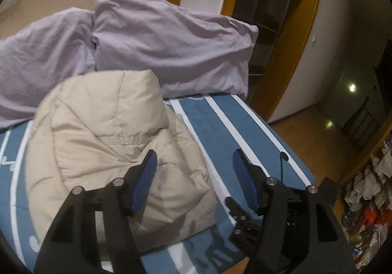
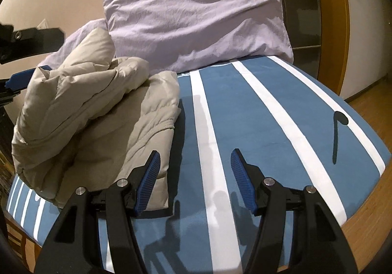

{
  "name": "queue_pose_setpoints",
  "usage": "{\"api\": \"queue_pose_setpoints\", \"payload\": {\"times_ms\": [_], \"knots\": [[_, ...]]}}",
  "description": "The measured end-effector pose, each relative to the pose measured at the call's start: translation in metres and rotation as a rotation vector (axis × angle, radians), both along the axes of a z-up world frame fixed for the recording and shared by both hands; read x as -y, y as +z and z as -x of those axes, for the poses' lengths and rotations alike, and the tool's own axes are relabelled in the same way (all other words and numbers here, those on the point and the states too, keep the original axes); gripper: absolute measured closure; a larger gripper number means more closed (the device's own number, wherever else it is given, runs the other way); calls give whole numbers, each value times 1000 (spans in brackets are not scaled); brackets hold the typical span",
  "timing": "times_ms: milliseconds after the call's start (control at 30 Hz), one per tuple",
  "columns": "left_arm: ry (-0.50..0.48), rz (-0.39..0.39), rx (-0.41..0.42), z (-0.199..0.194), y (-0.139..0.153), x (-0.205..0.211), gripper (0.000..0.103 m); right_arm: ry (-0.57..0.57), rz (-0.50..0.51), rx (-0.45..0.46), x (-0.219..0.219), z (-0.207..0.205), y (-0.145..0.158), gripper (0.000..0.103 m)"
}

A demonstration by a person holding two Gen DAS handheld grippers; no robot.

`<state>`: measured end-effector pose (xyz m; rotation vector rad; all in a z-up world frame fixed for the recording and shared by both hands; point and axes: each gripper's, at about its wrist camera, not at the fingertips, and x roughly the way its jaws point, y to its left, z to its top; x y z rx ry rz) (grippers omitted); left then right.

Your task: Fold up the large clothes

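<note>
A beige puffer jacket (image 1: 103, 141) lies bundled in a thick folded heap on the blue and white striped bed (image 1: 220, 127). My left gripper (image 1: 194, 158) is open and empty, hovering just above the jacket's right edge. In the right wrist view the jacket (image 2: 98, 122) sits at the left, its hood bunched on top. My right gripper (image 2: 194, 158) is open and empty above the bare bed (image 2: 245, 114), just right of the jacket. The left gripper's blue finger (image 2: 22, 78) shows at the far left beside the jacket.
Two lilac pillows (image 1: 171, 46) lean at the head of the bed, also in the right wrist view (image 2: 196, 24). A wooden door frame (image 1: 294, 41) and wood floor lie to the right. Cluttered bags (image 1: 367, 188) sit at the far right. The bed's edge runs near my right gripper.
</note>
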<state>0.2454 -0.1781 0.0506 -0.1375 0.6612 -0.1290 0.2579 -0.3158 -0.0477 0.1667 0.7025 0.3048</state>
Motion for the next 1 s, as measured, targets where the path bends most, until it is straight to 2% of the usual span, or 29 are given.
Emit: {"api": "queue_pose_setpoints", "payload": {"times_ms": [200,367,533,633,767,1000], "knots": [[99,-63,50,18,17,-32,32,23,1,26,-7,9,10,41],[237,-93,68,24,23,-86,22,51,-8,36,-15,13,19,41],[376,-122,28,19,11,-142,20,82,-41,41,-23,11,32,41],[423,-100,-19,12,-4,-170,20,99,-46,53,-29,9,41,41],[425,-31,-76,2,-31,-189,20,115,-56,62,-34,6,49,41],[365,5,-67,-6,-58,-169,19,111,-57,92,-37,0,65,41]]}}
